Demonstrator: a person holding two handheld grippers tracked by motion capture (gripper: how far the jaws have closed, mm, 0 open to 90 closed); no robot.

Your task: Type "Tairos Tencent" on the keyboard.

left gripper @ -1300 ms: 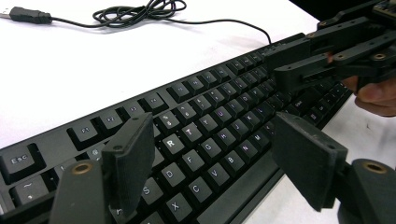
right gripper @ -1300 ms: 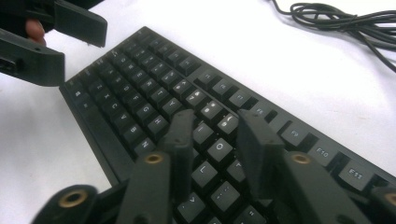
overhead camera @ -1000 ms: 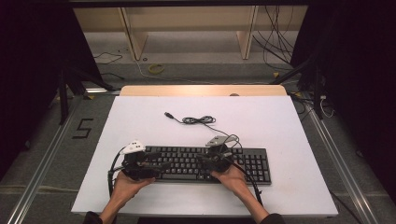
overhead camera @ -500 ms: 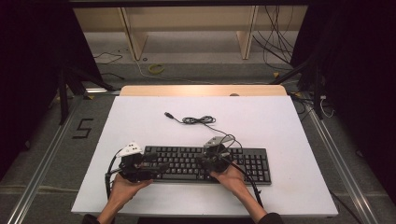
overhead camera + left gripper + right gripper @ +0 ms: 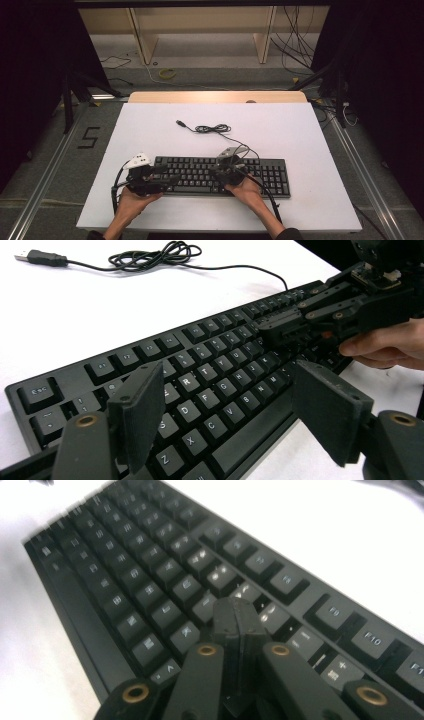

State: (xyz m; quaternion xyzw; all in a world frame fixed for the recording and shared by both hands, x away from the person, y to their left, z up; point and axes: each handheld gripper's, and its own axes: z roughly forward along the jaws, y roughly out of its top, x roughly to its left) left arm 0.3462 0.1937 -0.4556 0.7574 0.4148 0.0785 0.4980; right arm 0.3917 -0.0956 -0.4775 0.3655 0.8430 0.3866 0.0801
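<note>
A person sits at the near edge of a white table [image 5: 150, 125], forearms coming in from below, w/ a black two-jaw gripper in each hand. A black keyboard [image 5: 260, 175] lies flat on the table's near half, roughly centred, long side running left to right, parallel to the near edge.

The left gripper [image 5: 167, 179] is over the keyboard's left end. In the left gripper view its jaws stand wide apart w/ nothing between the pads; they hang low over the letter keys, approx. above the bottom rows & the front edge of the keyboard [image 5: 200, 370]. Whether the pads touch the keys can't be told.

The right gripper [image 5: 220, 172] is over the middle of the keyboard, a bit right of the left one. Its jaws are pressed together, tip to tip, nothing held. In the right gripper view the joined tip [image 5: 235, 612] points down at the keys near the number row, just below the function keys; it looks to be on or just above a key, contact unclear as that view is blurred. In the left gripper view the same gripper [image 5: 280, 330] reaches in from the right, closed, tip low over the keys, w/ the person's right hand [image 5: 385, 342] behind it.

The keyboard's thin black cable [image 5: 212, 128] runs from its back edge to a loose coil on the table beyond, ending in a USB plug [image 5: 180, 122] lying free, well apart from both grippers.
</note>
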